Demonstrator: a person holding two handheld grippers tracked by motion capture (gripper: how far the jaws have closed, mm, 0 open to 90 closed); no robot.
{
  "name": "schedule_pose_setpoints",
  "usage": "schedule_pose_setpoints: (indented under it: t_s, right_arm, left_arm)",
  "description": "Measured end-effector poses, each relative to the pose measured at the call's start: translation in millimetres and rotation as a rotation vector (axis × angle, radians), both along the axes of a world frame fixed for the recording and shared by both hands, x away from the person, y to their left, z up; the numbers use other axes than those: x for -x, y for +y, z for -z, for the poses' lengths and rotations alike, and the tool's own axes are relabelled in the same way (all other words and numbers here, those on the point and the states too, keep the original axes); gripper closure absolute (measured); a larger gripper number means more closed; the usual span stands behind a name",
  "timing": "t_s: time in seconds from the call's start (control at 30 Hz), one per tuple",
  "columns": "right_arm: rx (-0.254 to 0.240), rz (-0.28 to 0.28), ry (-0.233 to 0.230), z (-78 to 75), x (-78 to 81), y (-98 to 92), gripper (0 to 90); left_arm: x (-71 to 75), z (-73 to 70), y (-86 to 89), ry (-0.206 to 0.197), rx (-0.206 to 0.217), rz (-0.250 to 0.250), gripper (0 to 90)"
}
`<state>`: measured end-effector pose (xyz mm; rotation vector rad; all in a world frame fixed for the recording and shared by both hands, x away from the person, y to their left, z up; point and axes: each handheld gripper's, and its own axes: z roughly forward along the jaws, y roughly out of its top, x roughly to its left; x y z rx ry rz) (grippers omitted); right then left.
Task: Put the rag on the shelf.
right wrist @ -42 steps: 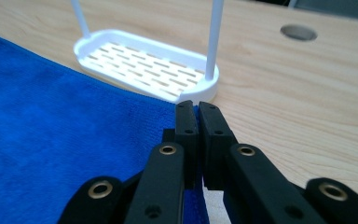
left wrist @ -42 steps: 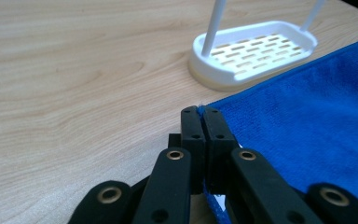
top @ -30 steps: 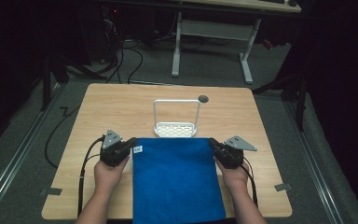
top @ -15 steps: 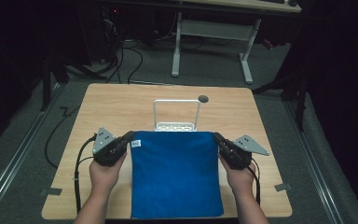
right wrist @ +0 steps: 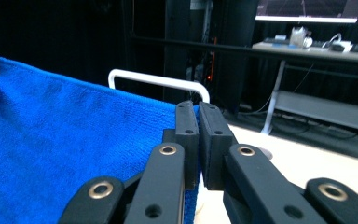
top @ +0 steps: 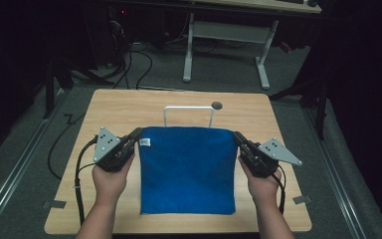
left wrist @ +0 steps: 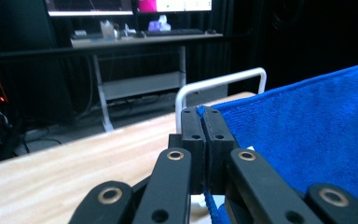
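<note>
With each gripper's fingers pinching 1 top corner, the left gripper [top: 135, 137] and right gripper [top: 238, 138] hold the blue towel [top: 186, 169] stretched above the table [top: 129, 107] before the white rack [top: 189, 110]; uneven pulling could slip a corner free.

Both forearms reach in from the near edge (roughly parallel); left gripper [top: 138, 135] and right gripper [top: 237, 138] have jaws pinched together.
</note>
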<state>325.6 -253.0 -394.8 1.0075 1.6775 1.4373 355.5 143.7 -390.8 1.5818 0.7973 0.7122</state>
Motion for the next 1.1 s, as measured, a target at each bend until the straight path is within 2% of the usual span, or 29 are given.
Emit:
schedule_pose_setpoints:
  t_s: [0.07,0.2,0.33,0.57,0.73,0.93,1.1]
  right_arm:
    - [0.001,0.005,-0.030,-7.9,1.7,-0.2,87.6]
    - [-0.004,0.016,-0.061,-16.3,1.8,0.2,87.6]
    - [-0.020,0.022,-0.080,-23.6,1.0,0.6,87.6]
    - [-0.023,0.027,-0.130,-46.6,-4.2,0.6,87.6]
    - [-0.030,0.040,-0.138,-57.4,-12.0,-2.9,87.6]
    - [-0.032,0.047,-0.126,-62.5,-21.2,-5.8,87.6]
    - [-0.034,0.058,-0.125,-64.1,-32.5,-3.4,87.6]
  left_arm:
    - [0.6,-9.0,-0.9,-0.031,0.008,-0.011,89.1]
    - [-0.5,-18.0,-2.4,-0.061,0.020,-0.018,89.1]
    - [-2.7,-23.6,-3.1,-0.073,0.033,-0.017,89.2]
    - [-9.5,-40.8,-3.9,-0.107,0.044,-0.015,89.1]
    - [-17.3,-48.8,-3.0,-0.104,0.051,-0.019,89.2]
    - [-25.9,-56.8,-2.1,-0.109,0.049,-0.022,89.1]
    - [-40.3,-65.5,-4.5,-0.129,0.026,-0.043,89.1]
